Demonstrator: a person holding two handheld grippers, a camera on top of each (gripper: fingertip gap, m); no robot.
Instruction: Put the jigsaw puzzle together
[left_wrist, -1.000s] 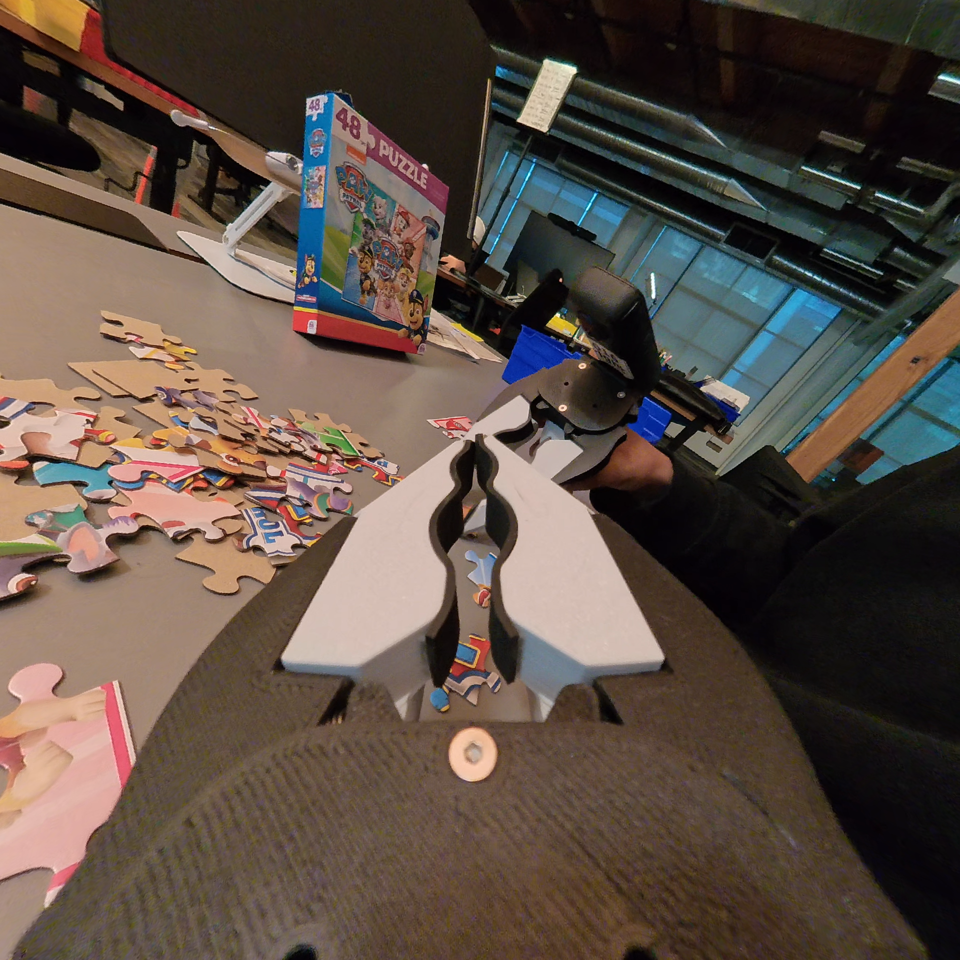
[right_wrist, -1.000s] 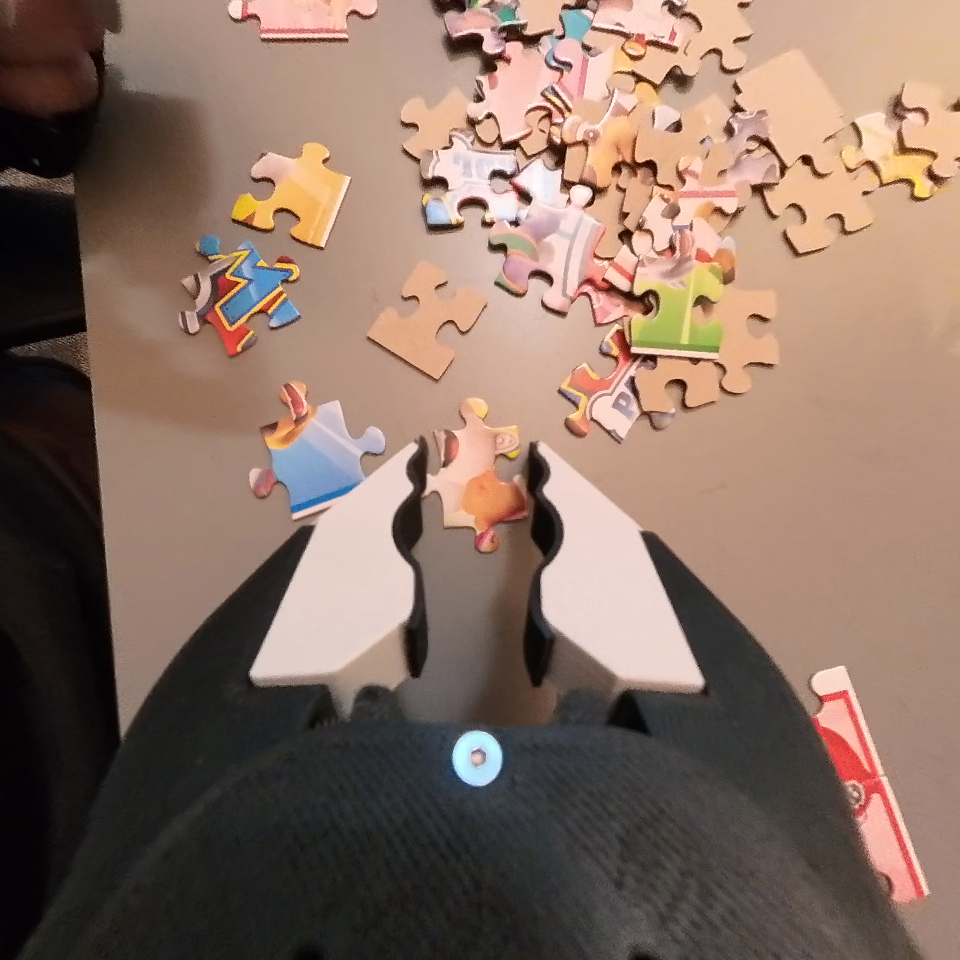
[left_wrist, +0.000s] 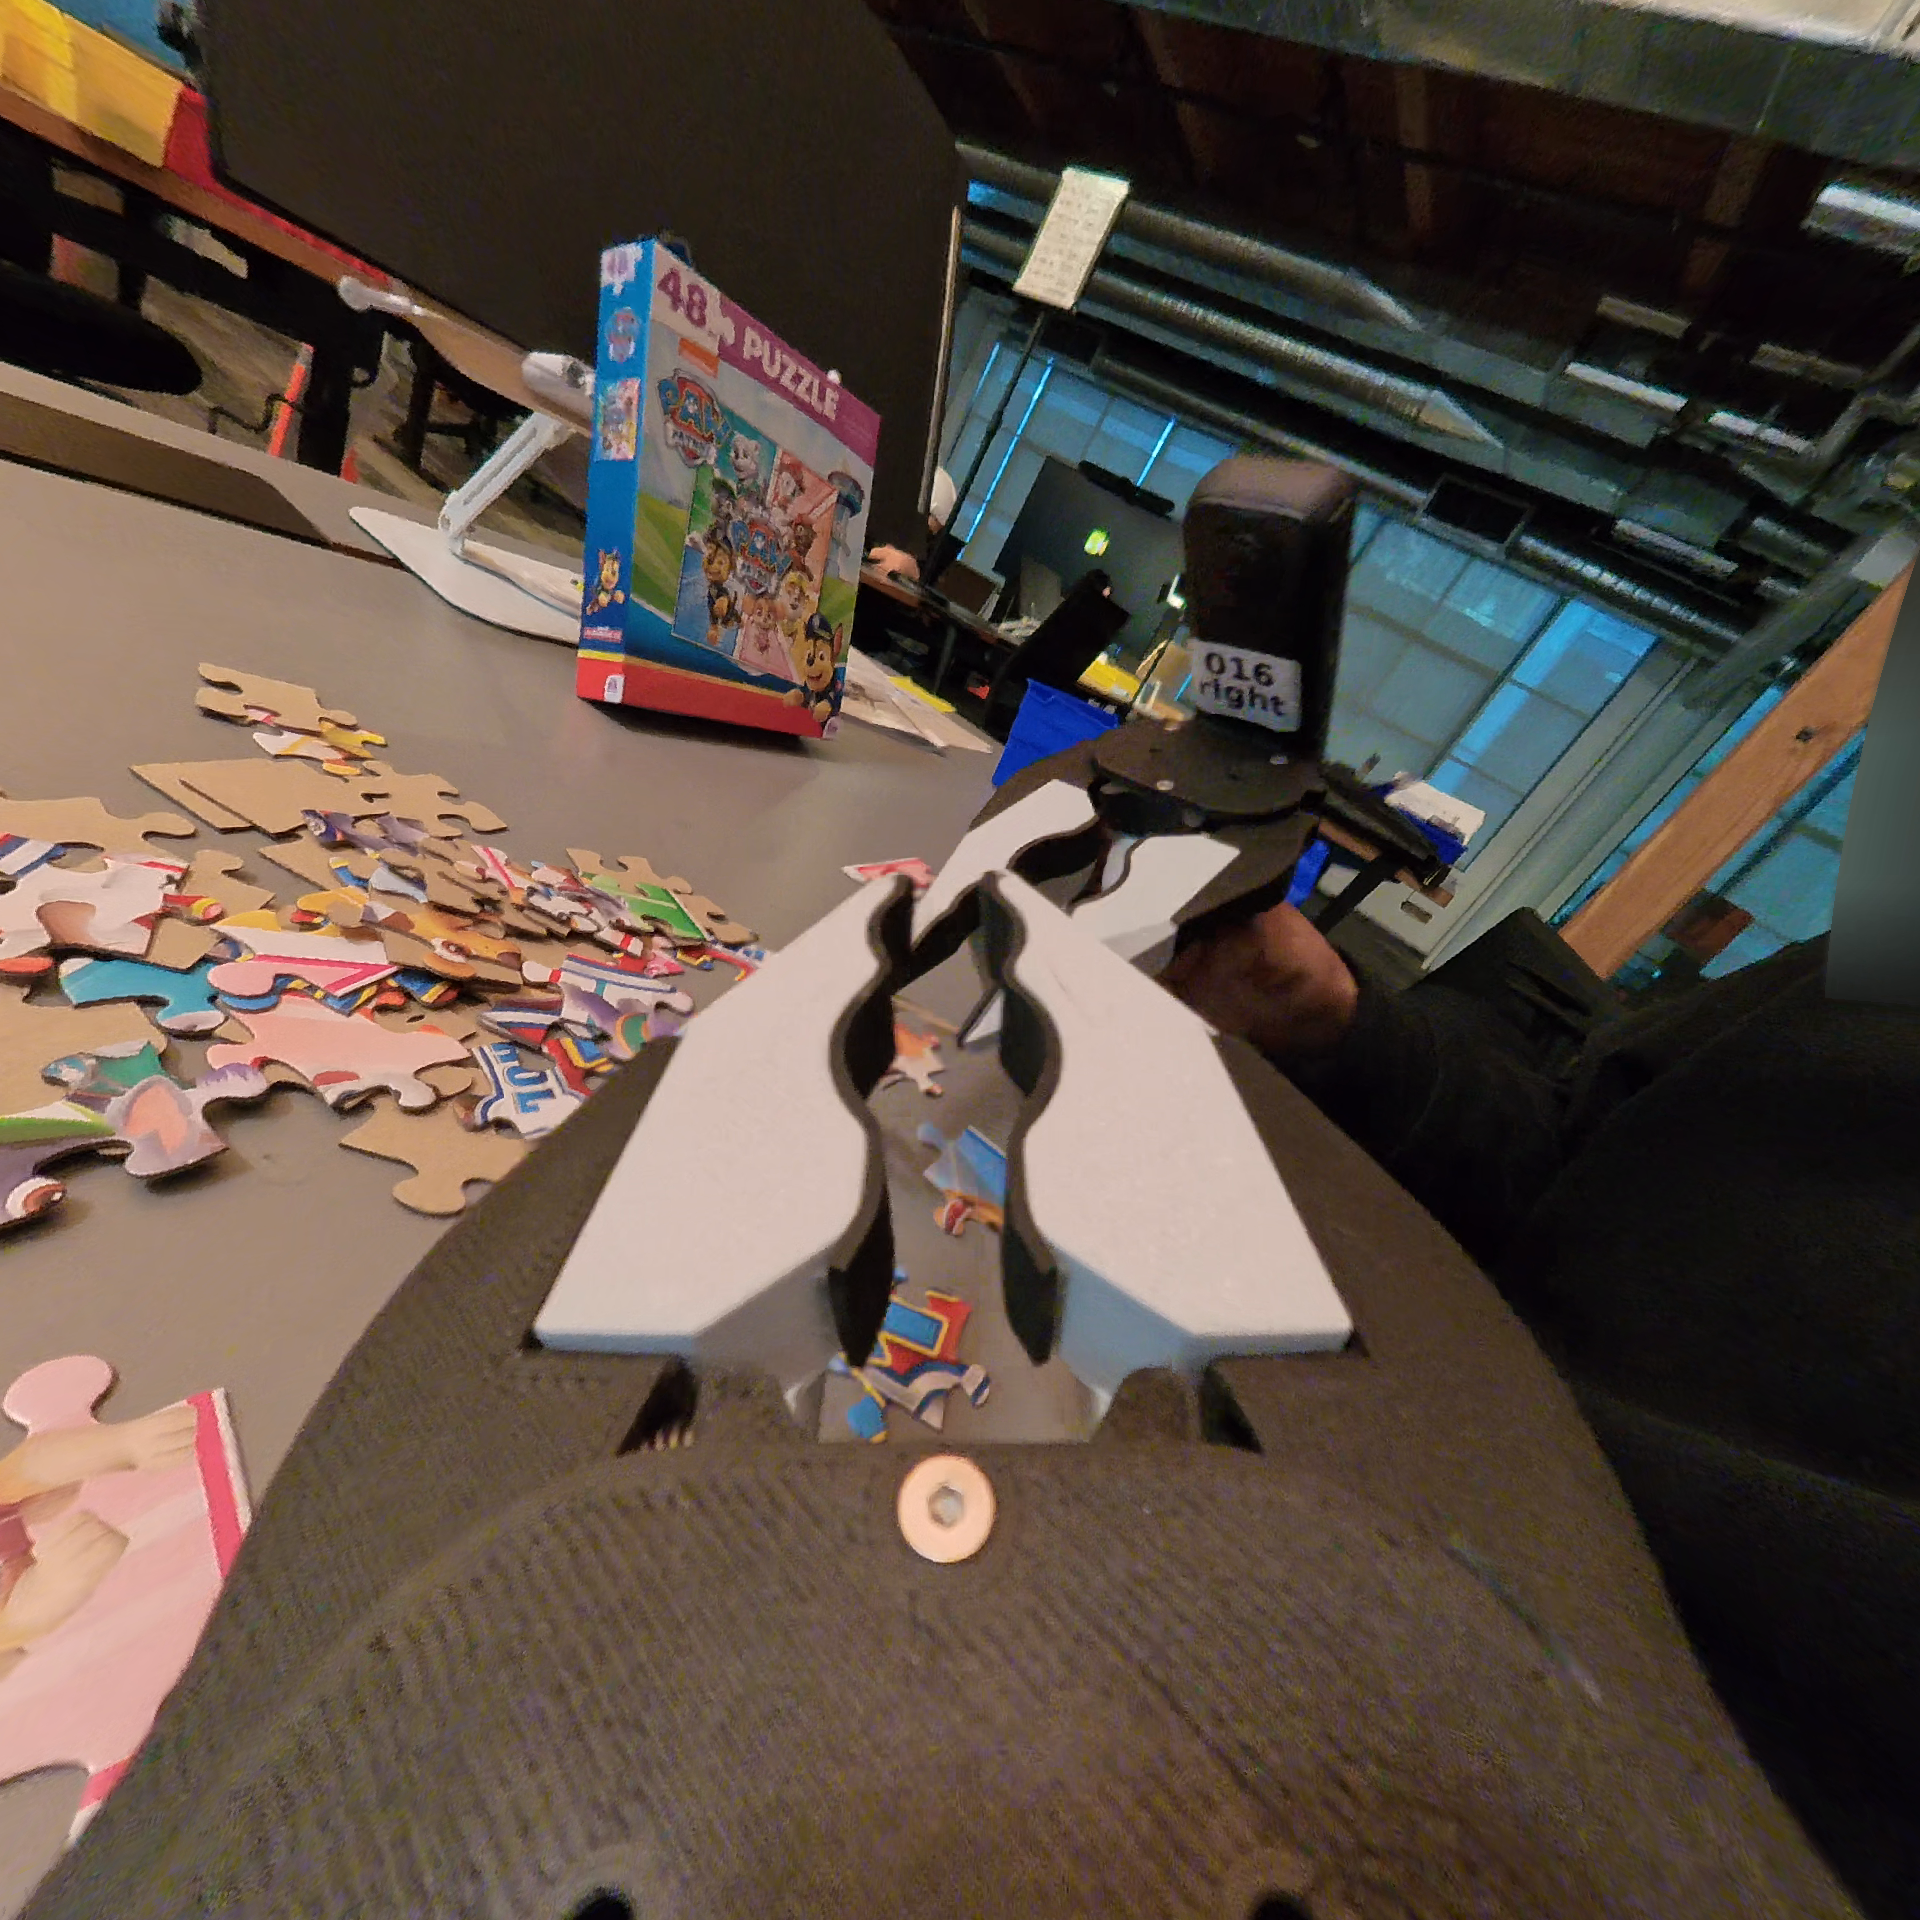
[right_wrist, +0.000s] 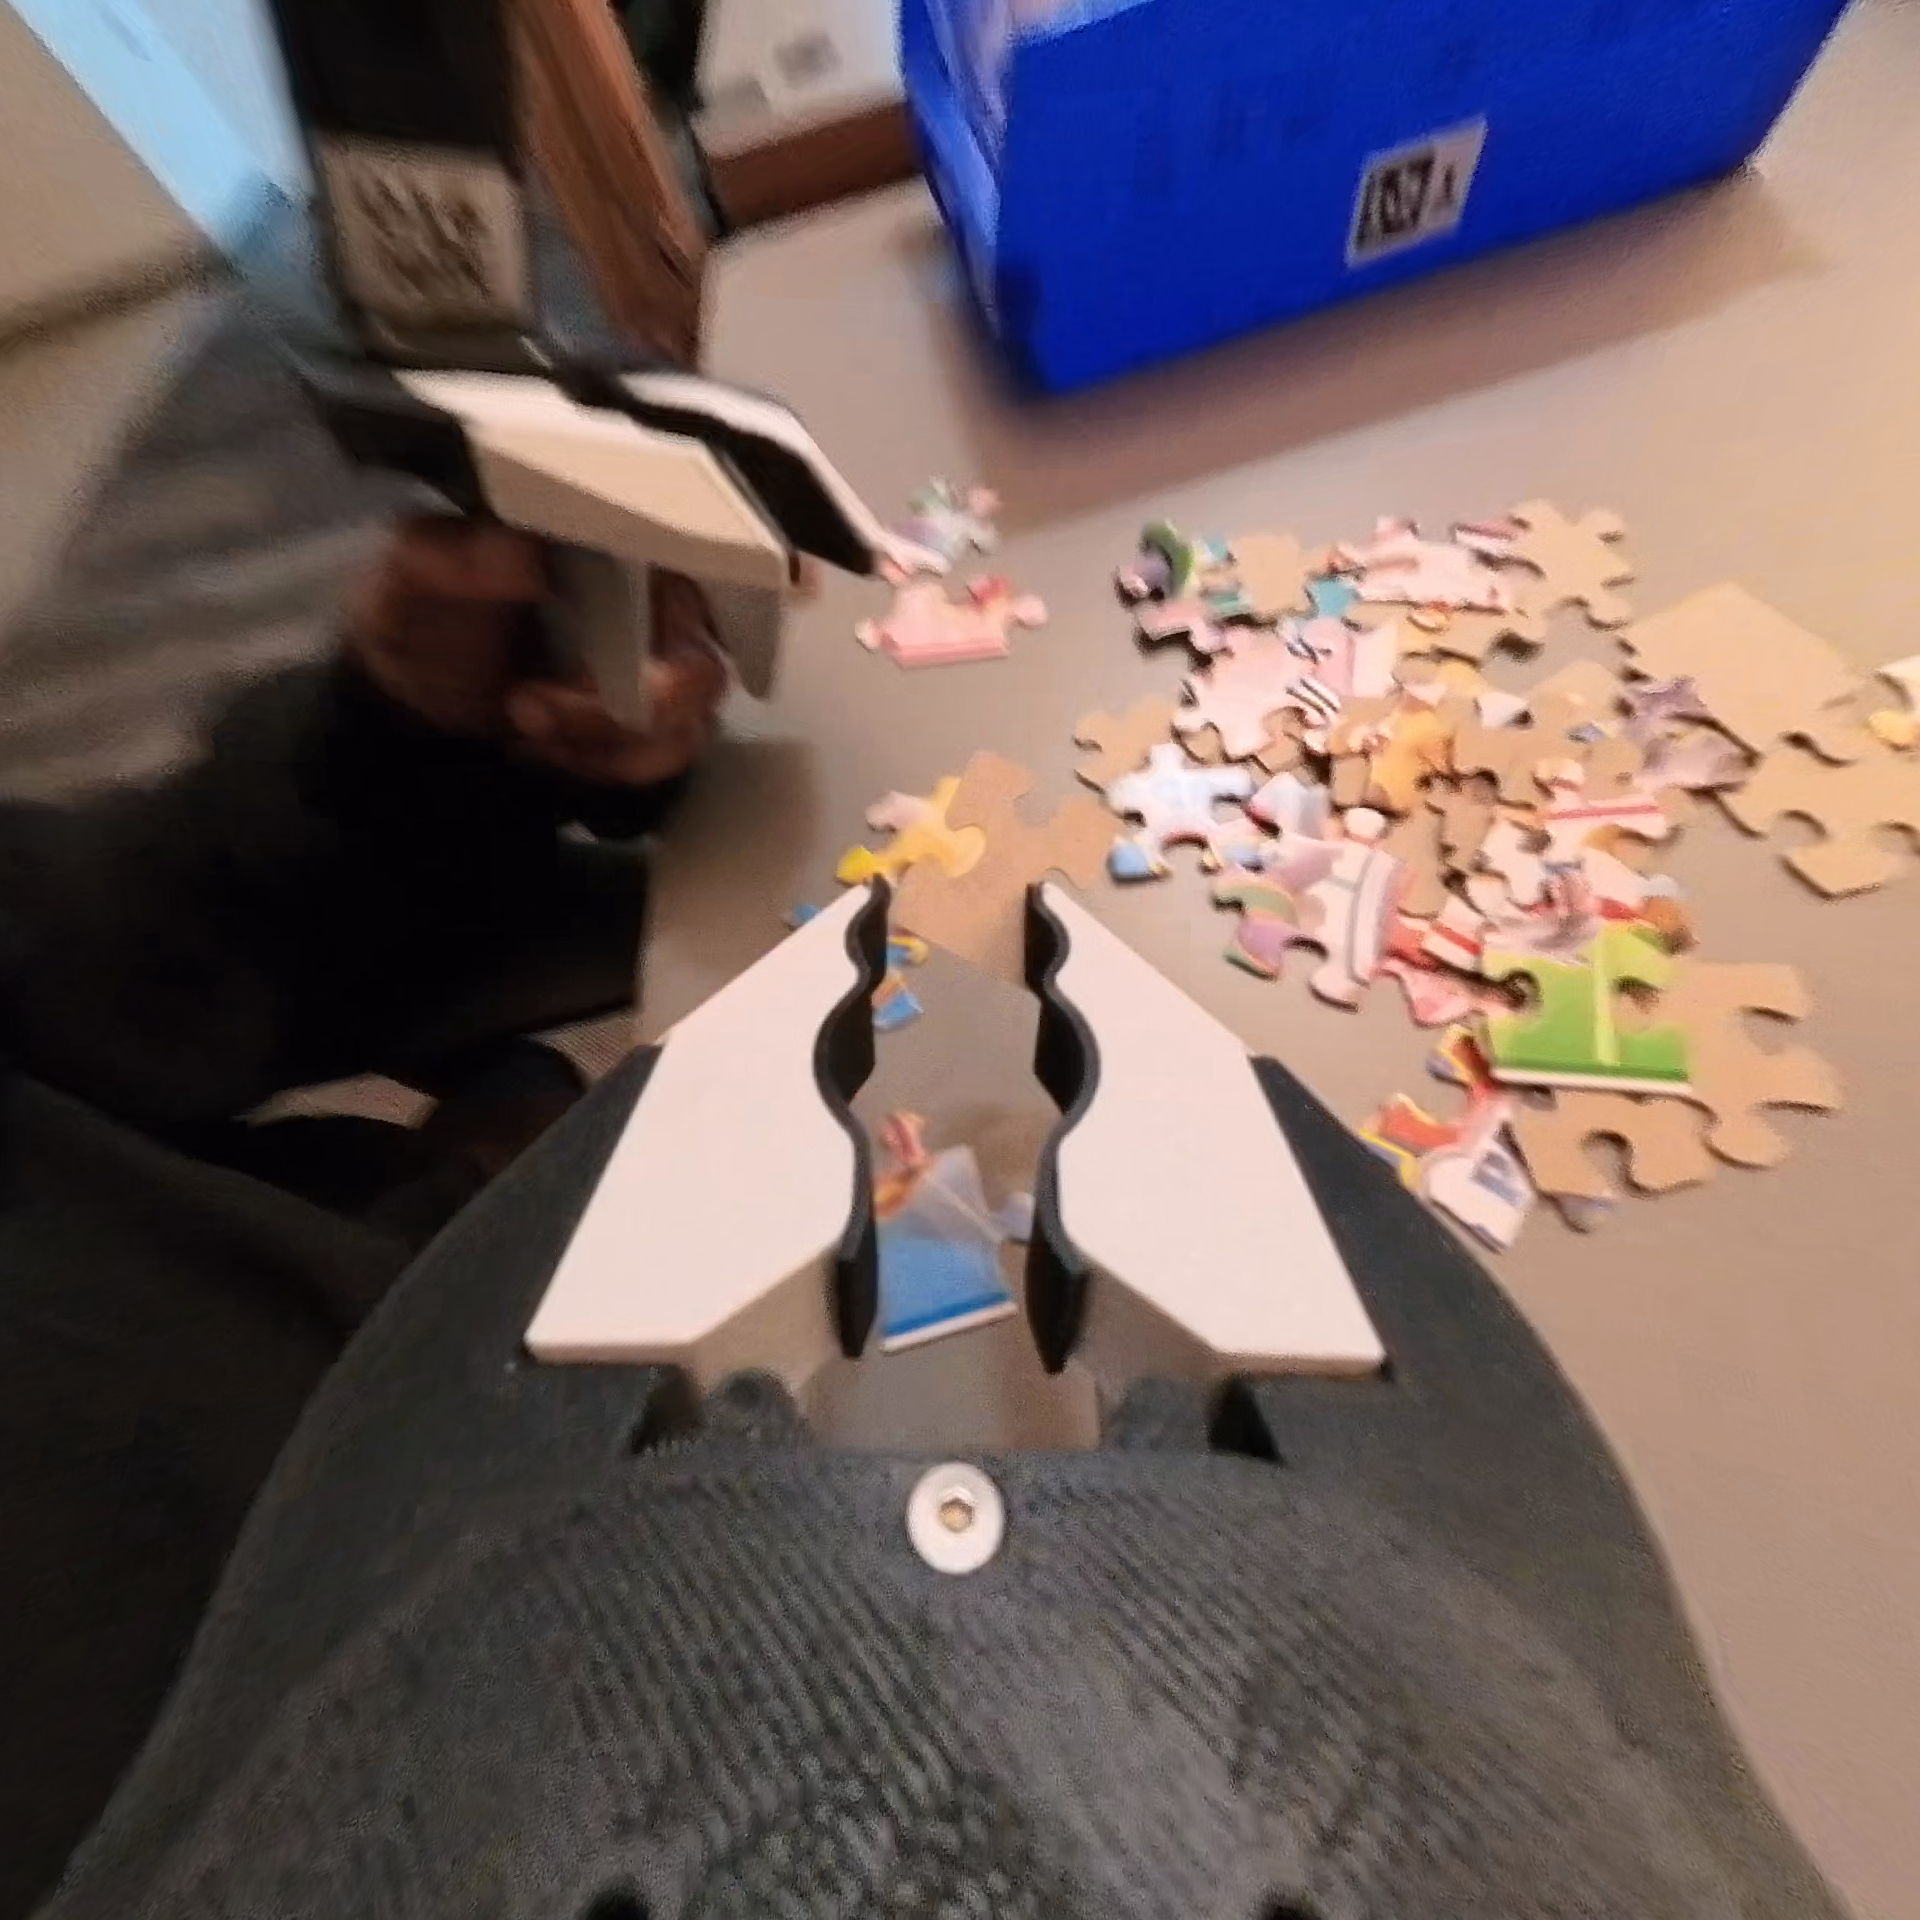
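Two hand-held tools meet over a grey table (left_wrist: 644, 790) strewn with jigsaw pieces. The left tool (left_wrist: 948, 896) has its fingers a narrow slit apart and grips nothing. Through that slit show an orange piece (left_wrist: 914, 1055) and, nearer, a red-and-blue piece (left_wrist: 914, 1351), both flat on the table. The right tool (right_wrist: 956, 904), blurred in its own view, stands wider open and also empty. A face-down brown piece (right_wrist: 987, 831) lies just past its tips at 12 o'clock, and a blue piece (right_wrist: 935, 1268) lies beneath its fingers. The overlapping heap (right_wrist: 1455, 831) spreads at 2 o'clock, with the puzzle box (left_wrist: 727, 499) upright beyond. Such thin card likely grips best by an edge, singly, clear of the heap
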